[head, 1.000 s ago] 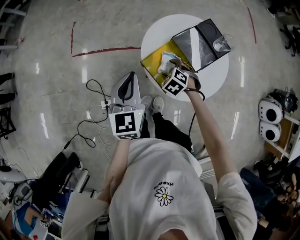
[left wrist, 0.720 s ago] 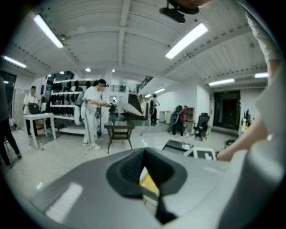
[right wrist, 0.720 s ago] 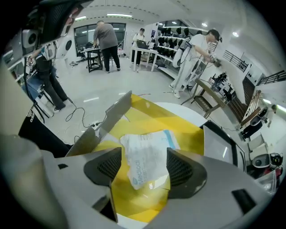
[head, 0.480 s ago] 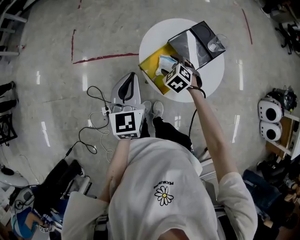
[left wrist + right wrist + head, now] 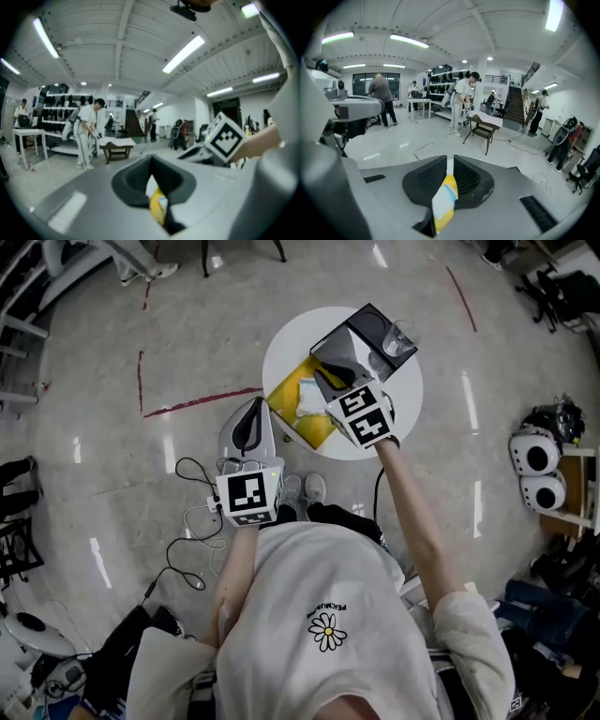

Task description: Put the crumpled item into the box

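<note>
Crumpled item [image 5: 305, 397]: we see a white and pale-blue wad lying inside the yellow box [image 5: 315, 431], apart from both grippers.
Yellow box: it sits open on the round white table [image 5: 289, 352], at the edge nearest the person. A dark grey flap [image 5: 361, 334] rises along its far side.
Clear cup [image 5: 398, 334]: it stands beside the flap at the far rim of the table.
Right gripper [image 5: 450, 164]: it is held over the table next to the box. Its jaws are closing with a thin slit left between the ribbed pads. We see nothing pinched, only yellow and white-blue showing through the gap.
Left gripper [image 5: 151, 164]: it is held back from the table above the floor cables [image 5: 192, 512], with its jaws drawn together and empty.
Marker cubes [image 5: 364, 416]: we find black-and-white square patterns and no letters.
Shirt print [image 5: 327, 632]: a daisy sits under one short line of text that is too small for us to read.
Floor: there are red tape lines [image 5: 202, 401] with no writing on them.
</note>
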`<state>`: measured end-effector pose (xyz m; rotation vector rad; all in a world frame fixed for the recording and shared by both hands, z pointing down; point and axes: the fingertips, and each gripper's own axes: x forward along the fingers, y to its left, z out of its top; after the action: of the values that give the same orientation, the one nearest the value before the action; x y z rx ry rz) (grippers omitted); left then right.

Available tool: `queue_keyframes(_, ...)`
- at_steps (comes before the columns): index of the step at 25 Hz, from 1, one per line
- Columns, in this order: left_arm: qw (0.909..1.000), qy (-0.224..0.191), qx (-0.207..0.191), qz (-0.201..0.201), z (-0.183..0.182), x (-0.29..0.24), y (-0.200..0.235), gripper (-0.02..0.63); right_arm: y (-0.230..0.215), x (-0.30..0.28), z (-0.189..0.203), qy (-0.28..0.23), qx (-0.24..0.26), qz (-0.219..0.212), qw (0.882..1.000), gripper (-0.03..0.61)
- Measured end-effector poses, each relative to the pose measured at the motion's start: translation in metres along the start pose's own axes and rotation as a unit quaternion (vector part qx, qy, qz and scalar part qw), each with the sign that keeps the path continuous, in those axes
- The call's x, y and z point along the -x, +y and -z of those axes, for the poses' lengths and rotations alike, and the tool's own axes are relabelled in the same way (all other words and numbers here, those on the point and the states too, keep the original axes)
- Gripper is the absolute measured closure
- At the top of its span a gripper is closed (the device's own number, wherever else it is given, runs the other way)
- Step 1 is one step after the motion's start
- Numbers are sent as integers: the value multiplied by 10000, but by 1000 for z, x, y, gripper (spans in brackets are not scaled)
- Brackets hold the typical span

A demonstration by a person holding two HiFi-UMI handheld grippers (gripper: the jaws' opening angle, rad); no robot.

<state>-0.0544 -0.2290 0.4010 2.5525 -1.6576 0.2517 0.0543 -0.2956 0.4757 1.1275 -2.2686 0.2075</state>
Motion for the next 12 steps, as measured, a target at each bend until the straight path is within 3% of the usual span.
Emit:
queue_keyframes(2, 9999, -86, -41, 37, -7, 3, -3, 612, 0, 18, -9, -249, -166, 160, 9994, 575)
queue_keyframes(8, 9990, -359, -239, 147, -24, 10, -8, 612, 8, 77, -17, -959, -712, 640, 9908, 578)
queue_keyframes(12, 9987, -423, -242, 177, -27, 14, -15, 612, 16, 111, -6, -1105, -991, 1055, 9833, 578)
